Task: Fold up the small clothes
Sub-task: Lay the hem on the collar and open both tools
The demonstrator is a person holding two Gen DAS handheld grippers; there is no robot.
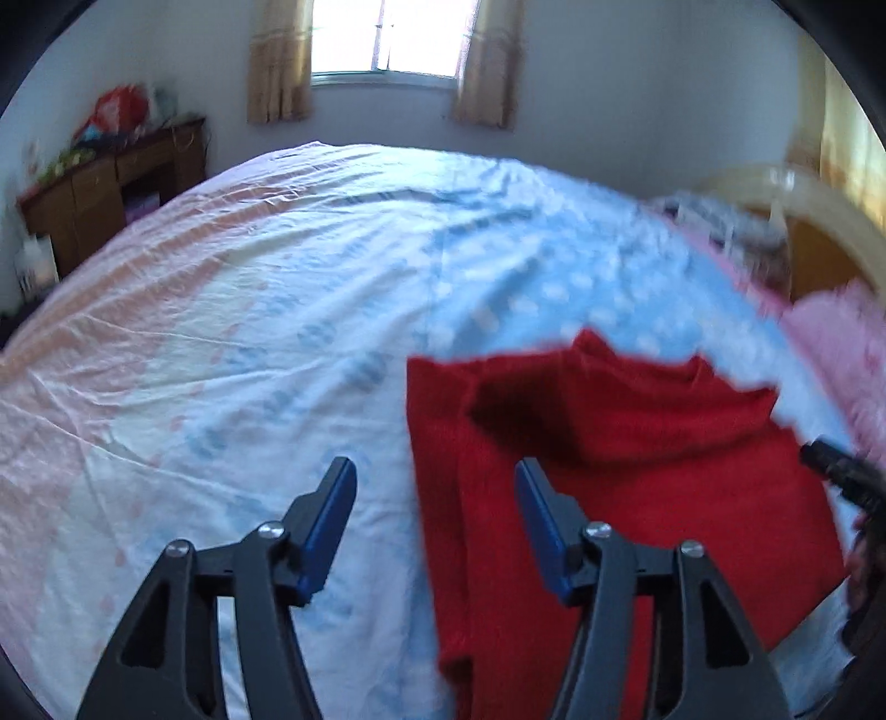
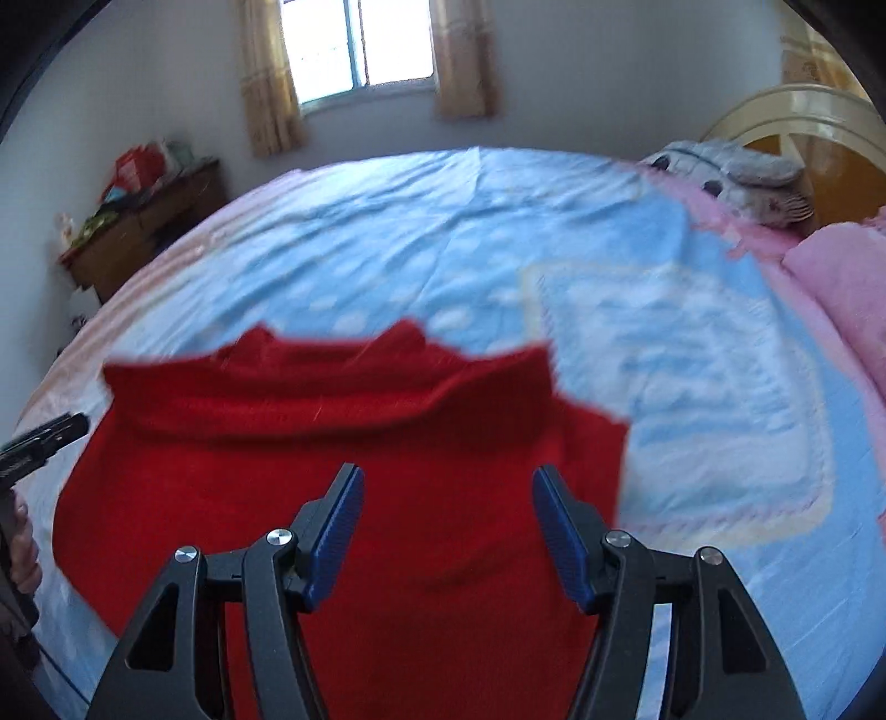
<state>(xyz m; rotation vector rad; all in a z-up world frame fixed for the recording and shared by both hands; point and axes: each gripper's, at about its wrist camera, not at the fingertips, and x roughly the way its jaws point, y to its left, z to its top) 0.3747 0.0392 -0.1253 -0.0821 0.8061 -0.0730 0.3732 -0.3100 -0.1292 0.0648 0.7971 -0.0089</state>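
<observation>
This is a bedroom in a home. A wide bed (image 2: pixel 443 221) with a blue and pink sheet fills the room, with a curtained window (image 2: pixel 360 44), pink pillow (image 2: pixel 841 277) and wooden cabinet (image 1: pixel 111 188) around it.

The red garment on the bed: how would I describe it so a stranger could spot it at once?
Start at the big bed with its pale blue and pink patterned sheet, below the curtained window. On the near part lies the red garment, a knitted top spread flat with its collar toward the window. It is the only solid red thing on the bed; the pillow is pink.
</observation>
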